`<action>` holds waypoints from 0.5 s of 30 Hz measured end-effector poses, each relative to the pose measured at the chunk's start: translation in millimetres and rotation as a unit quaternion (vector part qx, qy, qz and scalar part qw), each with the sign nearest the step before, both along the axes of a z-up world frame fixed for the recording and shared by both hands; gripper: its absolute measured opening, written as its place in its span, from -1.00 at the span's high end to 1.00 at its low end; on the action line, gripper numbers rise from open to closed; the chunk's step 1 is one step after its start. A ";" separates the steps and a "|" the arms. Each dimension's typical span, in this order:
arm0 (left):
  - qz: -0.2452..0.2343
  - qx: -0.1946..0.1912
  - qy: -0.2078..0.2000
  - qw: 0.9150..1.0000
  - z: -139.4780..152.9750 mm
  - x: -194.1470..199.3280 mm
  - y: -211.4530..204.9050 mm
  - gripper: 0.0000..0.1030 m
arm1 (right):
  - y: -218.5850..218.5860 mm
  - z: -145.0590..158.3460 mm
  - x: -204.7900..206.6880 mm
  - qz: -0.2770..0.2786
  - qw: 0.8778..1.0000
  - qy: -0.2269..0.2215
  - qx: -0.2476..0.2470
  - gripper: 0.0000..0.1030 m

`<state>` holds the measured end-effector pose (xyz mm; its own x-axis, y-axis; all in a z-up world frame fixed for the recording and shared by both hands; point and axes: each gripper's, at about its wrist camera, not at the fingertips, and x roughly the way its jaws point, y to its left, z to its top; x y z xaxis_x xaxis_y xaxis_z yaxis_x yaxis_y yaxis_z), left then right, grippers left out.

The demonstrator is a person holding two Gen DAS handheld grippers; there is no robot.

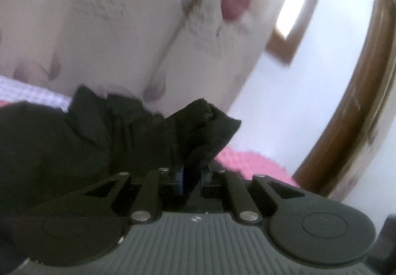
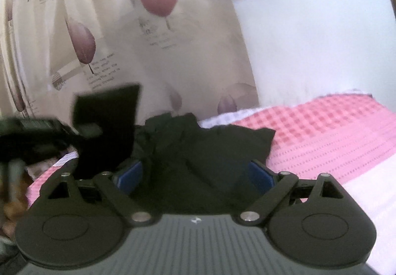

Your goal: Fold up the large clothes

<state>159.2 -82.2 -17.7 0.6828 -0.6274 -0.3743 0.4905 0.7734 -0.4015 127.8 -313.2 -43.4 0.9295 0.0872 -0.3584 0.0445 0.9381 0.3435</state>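
**Left wrist view.** Left gripper (image 1: 191,177) at bottom centre, fingers drawn nearly together and pinching a bunched edge of the black garment (image 1: 104,136). The ribbed hem or cuff sticks up just above the pads, centre of frame. Rest of the garment trails off to the lower left as a dark rumpled mass, lifted clear of the pink-checked bedcover (image 1: 250,161), which shows only as a strip at centre right. Behind: printed curtain (image 1: 123,27) across the upper left, white wall & curved wood frame (image 1: 356,102) at right. Whole bkgd is motion-blurred.

**Right wrist view.** Right gripper (image 2: 195,173) at bottom centre, fingers spread wide; blue pads stand well apart w/ garment lying between them, not pressed by either. Bulk of the cloth sits heaped on the bedcover at centre frame, w/ one flat panel raised at centre left. The left gripper enters blurred at mid-left edge, beside that raised panel.

**Progress (judged).** Early stage: garment is crumpled, no flat layout, no clean fold line visible. One edge is secured; spreading, squaring up & all folds are left.

**Hidden / unclear.**
- Garment type cannot be told; sleeves, collar not identifiable.
- Which edge the left pads hold: unclear, prob. hem or cuff.
- Lower left of the left view is solid black, no detail.
- Clutter at lower-left edge of the right view too blurred to name.
- Bed extent cut off on both sides.
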 end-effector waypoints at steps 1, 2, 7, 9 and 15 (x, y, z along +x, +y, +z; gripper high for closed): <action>-0.005 0.007 0.000 1.000 -6.6 1.8 -1.6 0.53 | -1.8 -1.2 1.8 0.002 1.000 0.000 0.004 -0.81; -0.011 0.018 0.000 1.000 -13.4 2.8 -3.9 0.38 | -3.2 -2.1 3.6 0.006 1.000 0.001 0.008 -0.81; 0.006 0.009 -0.032 0.999 -30.5 -20.7 10.9 -1.00 | -6.8 0.6 10.0 0.015 0.999 -0.003 0.033 -0.81; -0.012 -0.015 -0.022 1.000 -26.9 -21.9 22.5 -1.00 | -5.0 4.7 16.4 0.019 0.999 -0.008 0.041 -0.81; 0.070 -0.065 0.014 0.995 -27.1 -17.7 83.1 -0.87 | 25.6 25.5 40.7 0.061 0.997 -0.033 -0.014 -0.50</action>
<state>141.5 1.0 -44.8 0.7576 -0.5704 -0.3174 0.3680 0.7748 -0.5142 168.5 -287.6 -17.9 0.9339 0.1924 -0.3013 -0.0928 0.9444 0.3153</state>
